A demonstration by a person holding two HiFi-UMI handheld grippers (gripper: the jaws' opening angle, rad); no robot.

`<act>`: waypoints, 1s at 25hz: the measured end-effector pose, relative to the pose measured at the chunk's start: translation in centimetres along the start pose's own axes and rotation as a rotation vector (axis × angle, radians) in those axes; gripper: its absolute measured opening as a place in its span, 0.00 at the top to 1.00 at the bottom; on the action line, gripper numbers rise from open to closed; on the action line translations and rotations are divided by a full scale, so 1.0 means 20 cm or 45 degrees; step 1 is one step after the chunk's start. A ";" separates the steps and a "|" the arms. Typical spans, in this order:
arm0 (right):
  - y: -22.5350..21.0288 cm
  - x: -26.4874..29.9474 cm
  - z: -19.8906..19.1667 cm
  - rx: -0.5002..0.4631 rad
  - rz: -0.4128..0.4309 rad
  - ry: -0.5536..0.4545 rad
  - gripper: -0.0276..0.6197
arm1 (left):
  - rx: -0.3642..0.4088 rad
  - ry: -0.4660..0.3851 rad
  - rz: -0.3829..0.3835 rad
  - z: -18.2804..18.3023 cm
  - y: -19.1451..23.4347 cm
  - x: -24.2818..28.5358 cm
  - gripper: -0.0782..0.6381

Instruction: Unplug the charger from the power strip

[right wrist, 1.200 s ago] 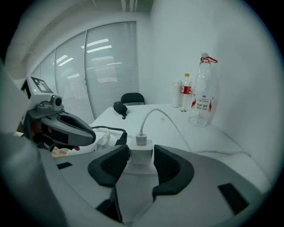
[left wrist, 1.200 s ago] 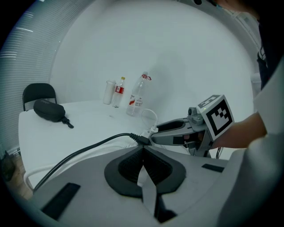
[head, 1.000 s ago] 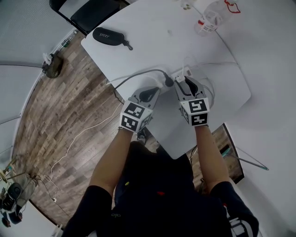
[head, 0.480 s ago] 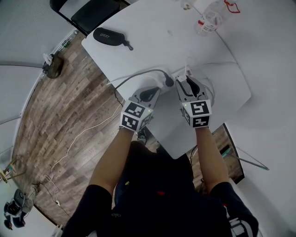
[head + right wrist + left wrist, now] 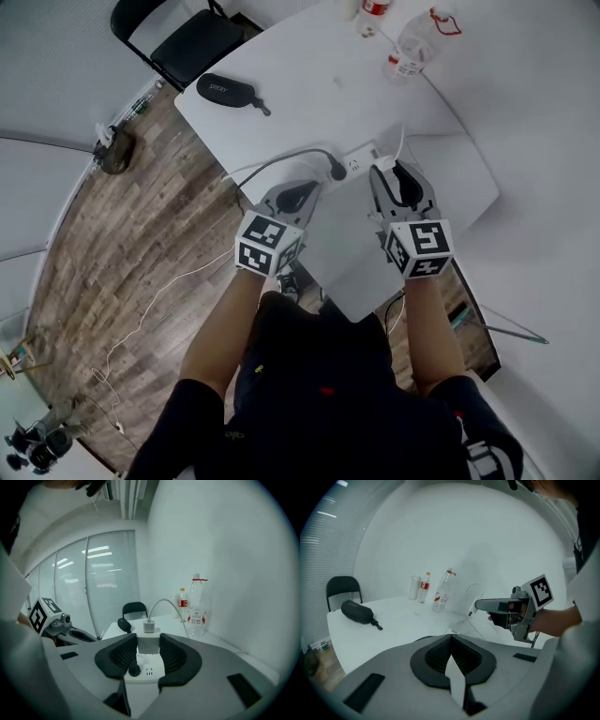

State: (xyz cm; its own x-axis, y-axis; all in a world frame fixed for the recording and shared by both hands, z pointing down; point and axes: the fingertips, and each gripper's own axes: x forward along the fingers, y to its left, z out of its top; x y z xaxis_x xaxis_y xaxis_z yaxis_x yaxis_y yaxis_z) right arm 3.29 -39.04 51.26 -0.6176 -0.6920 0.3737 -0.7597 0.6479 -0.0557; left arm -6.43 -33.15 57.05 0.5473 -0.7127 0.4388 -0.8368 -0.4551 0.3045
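Observation:
The white power strip (image 5: 361,159) lies on the white table (image 5: 309,94), with a black plug (image 5: 337,171) and its grey cord in its left end. My right gripper (image 5: 394,172) is shut on the white charger (image 5: 148,644), whose sides both pads press. In the left gripper view the charger (image 5: 473,607) hangs clear above the table at the tip of the right gripper (image 5: 480,605), its white cable (image 5: 164,604) arching away. The strip (image 5: 149,670) shows just below the charger. My left gripper (image 5: 305,187) hovers left of the strip, fingertips together (image 5: 451,637), nothing held.
A black glasses case (image 5: 230,91) lies at the table's far left. Plastic bottles (image 5: 408,52) stand at the far edge by the wall. A black chair (image 5: 187,37) is beyond the table. Thin cables trail over the wood floor (image 5: 122,244) on the left.
My right gripper has risen with the charger, off the power strip. The left gripper has also lifted a little. The strip stays on the table.

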 end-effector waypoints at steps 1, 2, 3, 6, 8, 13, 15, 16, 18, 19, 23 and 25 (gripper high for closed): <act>0.00 -0.04 0.04 0.016 -0.004 -0.023 0.71 | 0.013 -0.026 0.003 0.04 -0.02 -0.04 0.86; 0.00 -0.09 0.08 0.029 -0.007 -0.045 0.71 | 0.022 -0.054 0.006 0.09 -0.04 -0.09 0.86; 0.01 -0.14 0.12 0.040 -0.012 -0.066 0.71 | 0.028 -0.082 0.009 0.14 -0.06 -0.14 0.86; 0.01 -0.28 0.22 0.066 -0.027 -0.118 0.71 | 0.051 -0.172 0.029 0.28 -0.12 -0.32 0.86; 0.02 -0.37 0.28 0.089 -0.030 -0.148 0.71 | 0.077 -0.231 0.051 0.38 -0.15 -0.44 0.86; 0.04 -0.59 0.39 0.263 0.008 -0.235 0.71 | 0.107 -0.362 0.102 0.55 -0.21 -0.71 0.86; 0.04 -0.67 0.44 0.315 0.014 -0.272 0.71 | 0.119 -0.402 0.120 0.60 -0.23 -0.81 0.86; 0.05 -0.71 0.47 0.310 0.012 -0.289 0.71 | 0.126 -0.424 0.130 0.63 -0.24 -0.86 0.86; 0.07 -0.77 0.53 0.259 0.007 -0.323 0.71 | 0.137 -0.468 0.150 0.66 -0.26 -0.94 0.86; 0.09 -0.81 0.56 0.229 0.006 -0.342 0.71 | 0.139 -0.488 0.158 0.68 -0.27 -0.98 0.86; 0.17 -0.93 0.66 0.149 0.011 -0.412 0.71 | 0.157 -0.546 0.160 0.74 -0.33 -1.10 0.86; 0.18 -0.98 0.70 0.136 0.011 -0.434 0.71 | 0.169 -0.568 0.145 0.78 -0.37 -1.12 0.86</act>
State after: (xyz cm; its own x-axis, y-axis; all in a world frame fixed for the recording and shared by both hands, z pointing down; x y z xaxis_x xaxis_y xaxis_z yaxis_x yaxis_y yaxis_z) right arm 9.82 -27.60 30.78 -0.6427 -0.7649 0.0436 -0.7601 0.6296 -0.1606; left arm -12.72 -22.11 31.76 0.4154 -0.9083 0.0488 -0.9019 -0.4043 0.1519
